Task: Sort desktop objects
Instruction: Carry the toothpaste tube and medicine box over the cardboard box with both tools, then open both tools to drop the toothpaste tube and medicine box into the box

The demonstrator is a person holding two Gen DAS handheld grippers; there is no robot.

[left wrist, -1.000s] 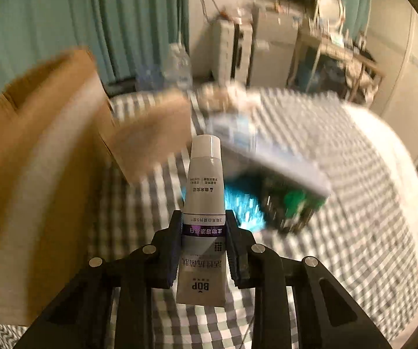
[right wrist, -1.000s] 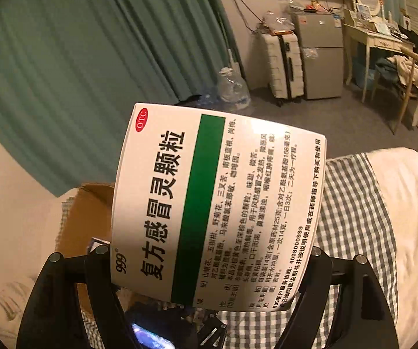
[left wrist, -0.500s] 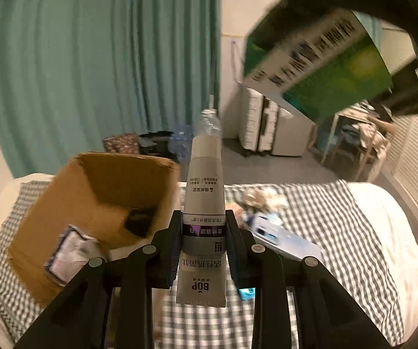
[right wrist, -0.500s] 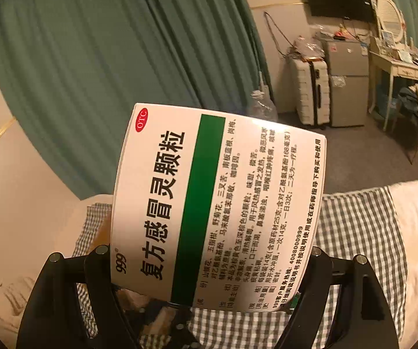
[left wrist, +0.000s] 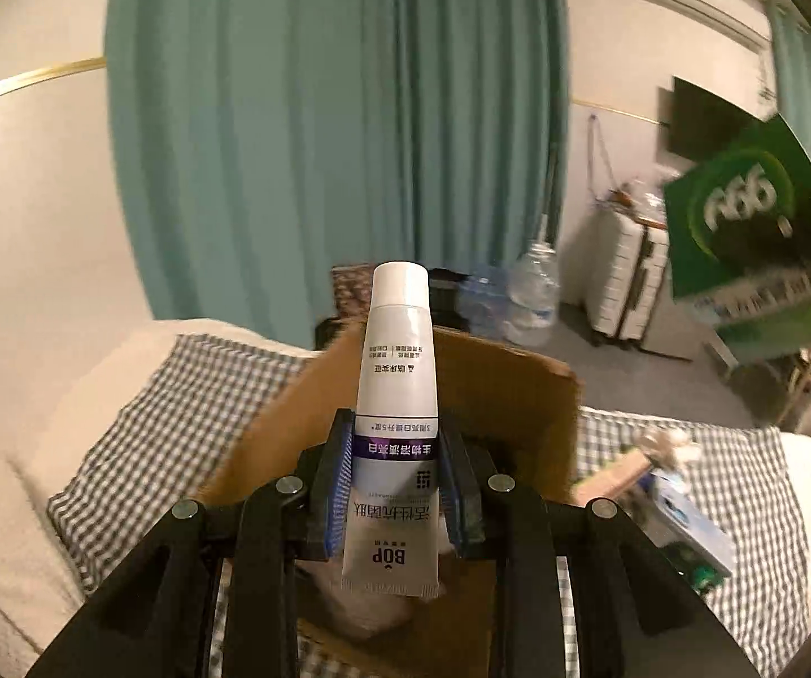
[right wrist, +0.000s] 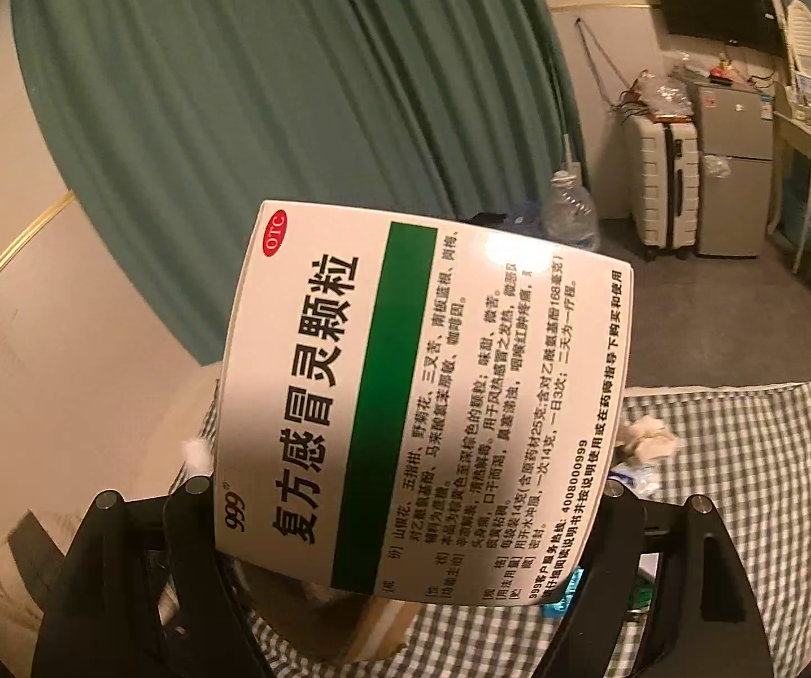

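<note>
My left gripper (left wrist: 397,477) is shut on a white and purple BOP tube (left wrist: 397,395), cap pointing away, held above an open cardboard box (left wrist: 507,395) on the checked bed cover. My right gripper (right wrist: 414,537) is shut on a white and green 999 medicine box (right wrist: 422,412) that fills most of the right wrist view; this box also shows in the left wrist view (left wrist: 744,226), raised at the upper right. Part of the cardboard box (right wrist: 371,627) shows under the medicine box.
Loose items lie on the checked cover (left wrist: 744,480) to the right: a blue-white packet (left wrist: 682,514) and crumpled tissue (right wrist: 645,438). A green curtain (left wrist: 321,141), a water bottle (left wrist: 535,294), a suitcase (right wrist: 662,186) and a small fridge (right wrist: 736,169) stand beyond.
Both grippers have risen and tilted up, so more curtain and wall shows. The cardboard box has slid lower and under the left gripper. Both holds are unchanged.
</note>
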